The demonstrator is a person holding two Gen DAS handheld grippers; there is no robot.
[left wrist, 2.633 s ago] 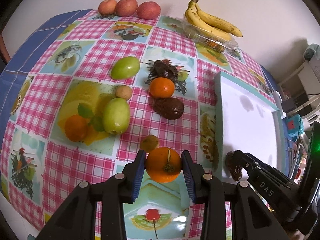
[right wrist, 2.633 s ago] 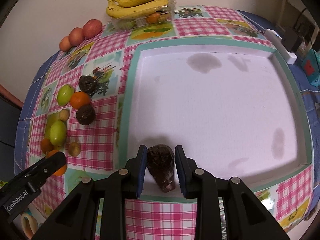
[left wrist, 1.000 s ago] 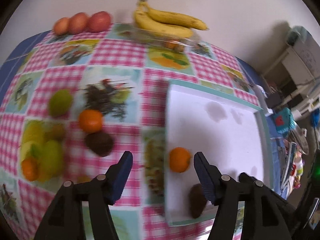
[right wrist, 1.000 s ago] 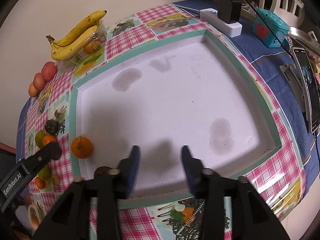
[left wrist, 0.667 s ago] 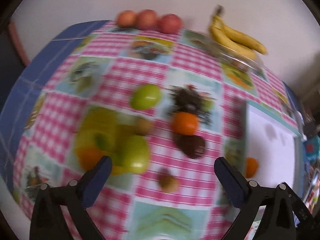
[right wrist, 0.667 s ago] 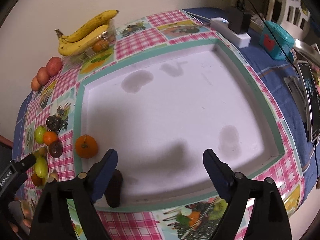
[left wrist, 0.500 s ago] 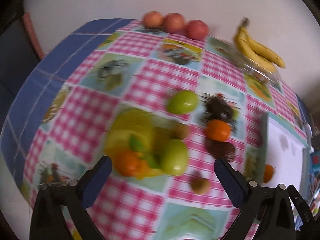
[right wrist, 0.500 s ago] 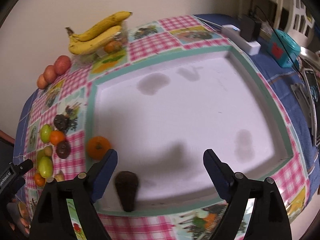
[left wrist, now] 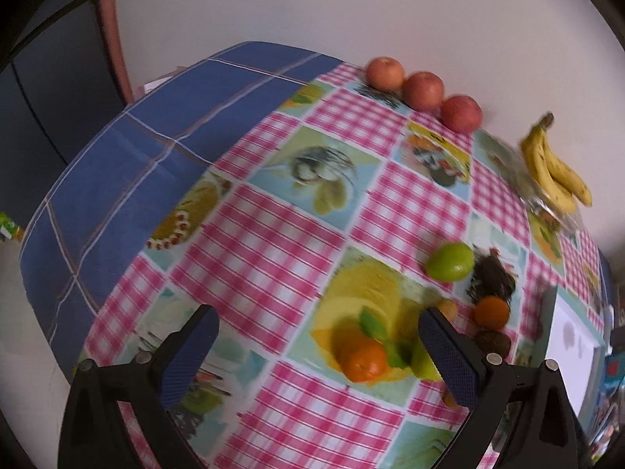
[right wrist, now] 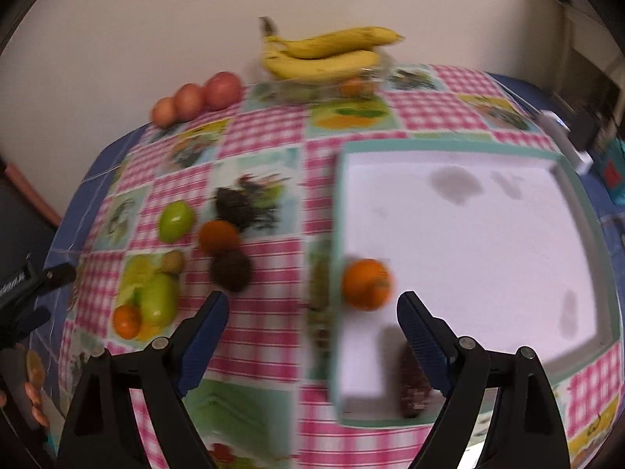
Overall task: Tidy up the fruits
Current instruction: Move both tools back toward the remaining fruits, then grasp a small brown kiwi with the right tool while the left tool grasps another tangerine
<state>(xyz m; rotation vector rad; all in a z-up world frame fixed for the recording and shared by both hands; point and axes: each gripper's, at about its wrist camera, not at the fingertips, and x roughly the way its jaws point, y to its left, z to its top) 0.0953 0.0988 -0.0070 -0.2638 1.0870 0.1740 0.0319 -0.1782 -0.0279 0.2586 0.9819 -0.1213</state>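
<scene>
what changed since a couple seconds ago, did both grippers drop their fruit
Yes. The left gripper let go of the orange and the right gripper released the dark fruit; both now lie in the white tray. Both grippers now stand open and empty, swung back toward the loose fruit. Bananas and apples stayed put.

White tray [right wrist: 488,242]: far and right portions bare, open for entry. Its left edge is occupied by an orange [right wrist: 366,283] and a dark fruit [right wrist: 414,383] at the near-left corner. Tablecloth [left wrist: 273,211] left of centre bare; loose fruit cluster [right wrist: 187,254] crowds the strip between there and the tray. Bananas [right wrist: 324,54] and apples [right wrist: 195,97] line the far edge.
</scene>
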